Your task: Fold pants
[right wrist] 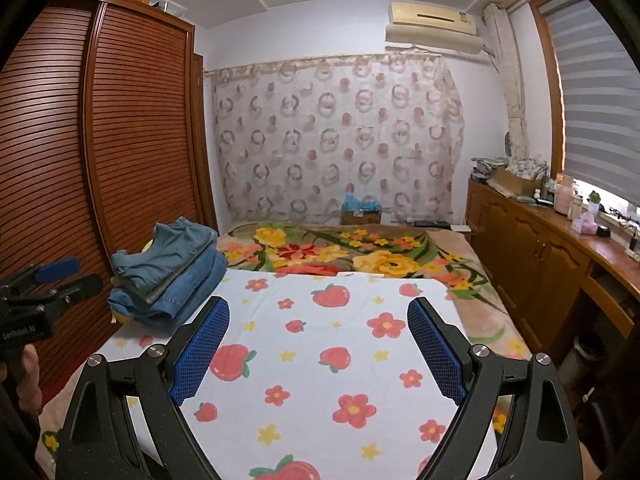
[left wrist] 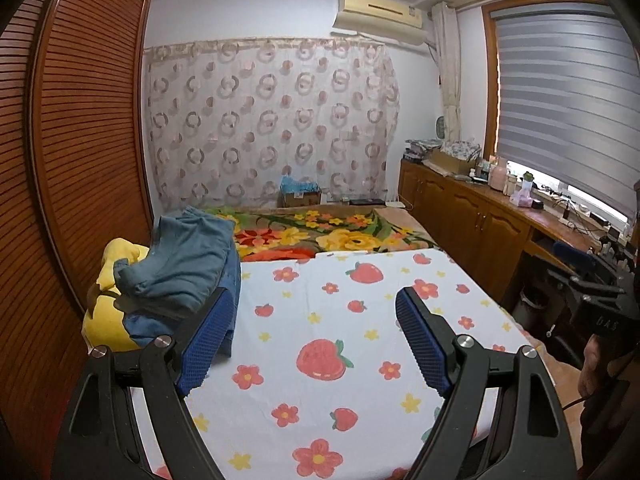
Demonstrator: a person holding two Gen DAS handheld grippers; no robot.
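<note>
Pants (right wrist: 172, 276) lie folded, left beyond the open right gripper (right wrist: 318, 344)

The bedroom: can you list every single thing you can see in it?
folded pants: a stack, blue denim, left edge of bed
yellow cushion: one, yellow and black, under the stack
strawberry sheet: one, white with red fruit and flowers, near end of bed
floral blanket: one, yellow, red, green, far end of bed
wardrobe: one, brown slatted doors, left
curtain: one, sheer with rings, back wall
air conditioner: one, cream, high on wall
cabinets: a row, brown wood, right, cluttered top
window blind: one, grey, right
left gripper: open, empty, blue pads
right gripper: open, empty, blue pads
</note>
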